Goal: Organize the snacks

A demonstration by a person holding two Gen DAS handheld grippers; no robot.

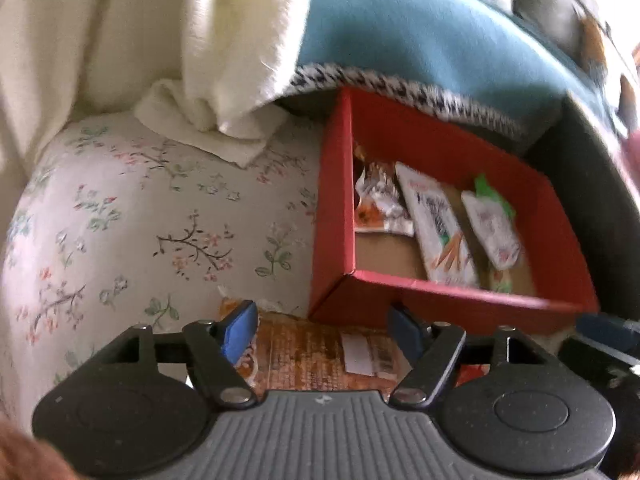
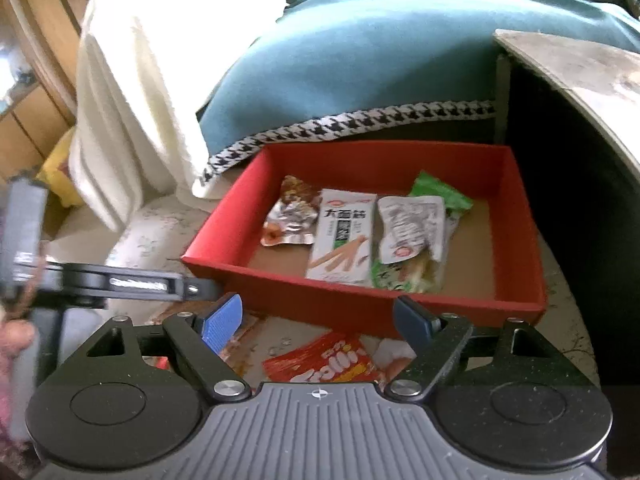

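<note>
A red box (image 2: 360, 304) (image 1: 336, 216) sits on a floral cloth and holds several snack packets: a white stick-snack pack (image 2: 344, 236) (image 1: 440, 224), a foil packet (image 2: 290, 216) (image 1: 380, 204), a white pouch (image 2: 412, 228) (image 1: 492, 224) and a green packet (image 2: 440, 192). My left gripper (image 1: 320, 332) is open just above an orange-brown snack bag (image 1: 316, 354) lying in front of the box. My right gripper (image 2: 318, 320) is open above a red snack bag (image 2: 328, 362) in front of the box.
A white towel (image 2: 136, 92) (image 1: 208, 60) and a teal blanket (image 2: 360, 68) (image 1: 420, 28) with houndstooth trim lie behind the box. A grey tabletop edge (image 2: 572, 76) is at the right. The left gripper's body (image 2: 100, 280) shows at the left of the right wrist view.
</note>
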